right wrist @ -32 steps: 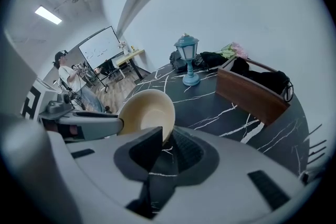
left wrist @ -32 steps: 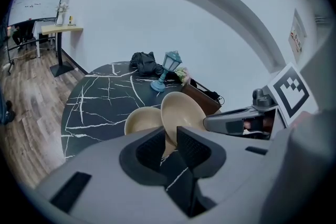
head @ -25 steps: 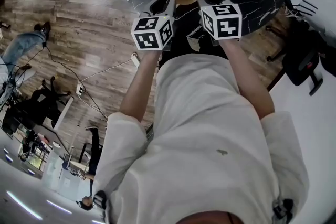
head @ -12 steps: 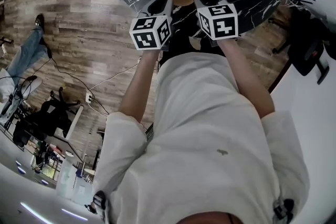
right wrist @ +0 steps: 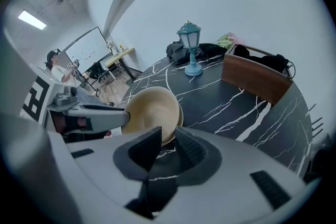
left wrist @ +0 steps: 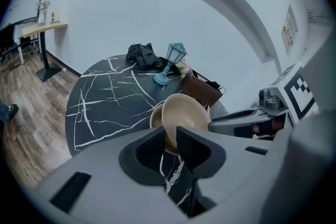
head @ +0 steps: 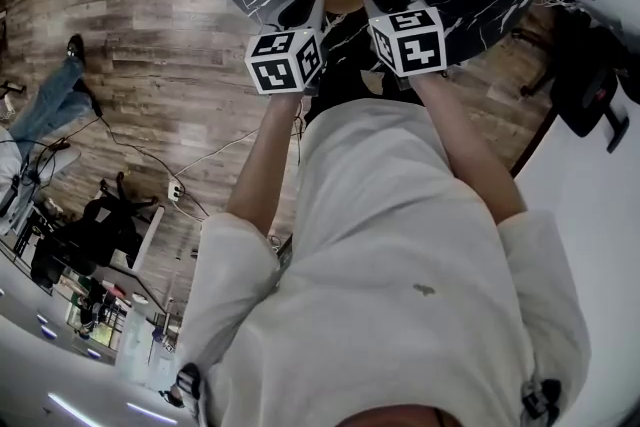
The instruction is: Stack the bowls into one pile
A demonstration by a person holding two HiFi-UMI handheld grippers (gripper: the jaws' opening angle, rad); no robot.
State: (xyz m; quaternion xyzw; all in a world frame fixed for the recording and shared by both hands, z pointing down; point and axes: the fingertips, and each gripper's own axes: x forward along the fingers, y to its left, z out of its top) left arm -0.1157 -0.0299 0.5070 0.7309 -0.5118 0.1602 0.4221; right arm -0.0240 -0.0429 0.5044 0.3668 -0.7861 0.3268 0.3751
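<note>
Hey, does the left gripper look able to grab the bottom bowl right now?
Probably not. The left gripper is clamped on the top bowl's rim, and that bowl hangs tilted over the bottom bowl, covering most of it.

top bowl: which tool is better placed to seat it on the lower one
Left: the left tool grips the rim of the top bowl, while the right tool is opening its jaws around it.

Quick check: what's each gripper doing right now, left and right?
Left gripper: shut on the rim of the top bowl.
Right gripper: jaws opening, that bowl's rim between them.
</note>
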